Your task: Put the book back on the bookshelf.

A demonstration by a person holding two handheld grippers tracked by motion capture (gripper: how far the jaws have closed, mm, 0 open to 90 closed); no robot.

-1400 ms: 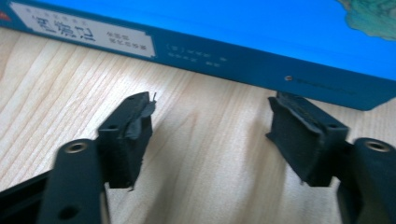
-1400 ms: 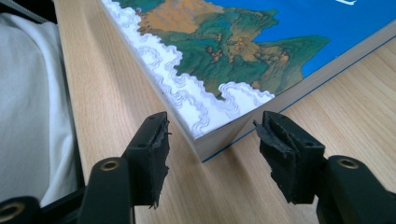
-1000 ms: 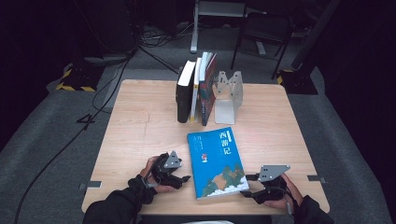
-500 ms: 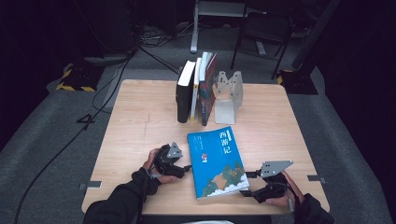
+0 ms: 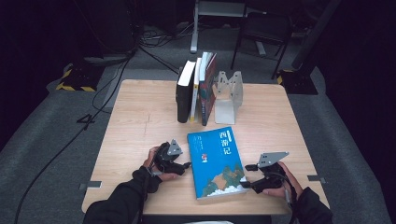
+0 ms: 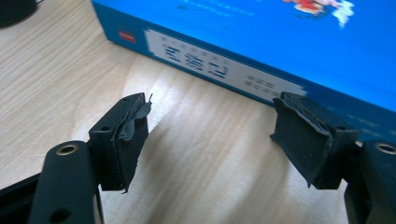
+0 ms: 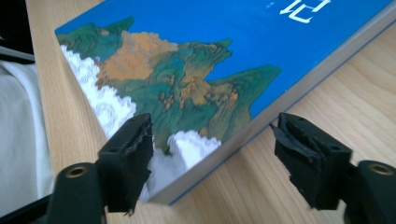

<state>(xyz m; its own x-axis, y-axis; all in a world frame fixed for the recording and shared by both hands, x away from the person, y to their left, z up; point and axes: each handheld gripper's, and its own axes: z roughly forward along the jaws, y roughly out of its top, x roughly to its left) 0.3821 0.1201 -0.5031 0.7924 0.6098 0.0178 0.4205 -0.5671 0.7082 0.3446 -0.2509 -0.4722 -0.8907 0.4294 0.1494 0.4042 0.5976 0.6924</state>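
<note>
your right gripper (image 5: 246,179) has just opened wider and let go of the blue book (image 5: 215,161). your left gripper (image 5: 187,164) has slid left, wide open, holding nothing.

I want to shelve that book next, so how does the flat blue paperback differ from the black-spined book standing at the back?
The blue paperback with a painted mountain cover lies flat, cover up, near the table's front edge; the black-spined book stands upright in a row beside the grey metal bookend. The paperback lies between the two grippers; the black book stands far from both. Both rest on the wooden table.
</note>
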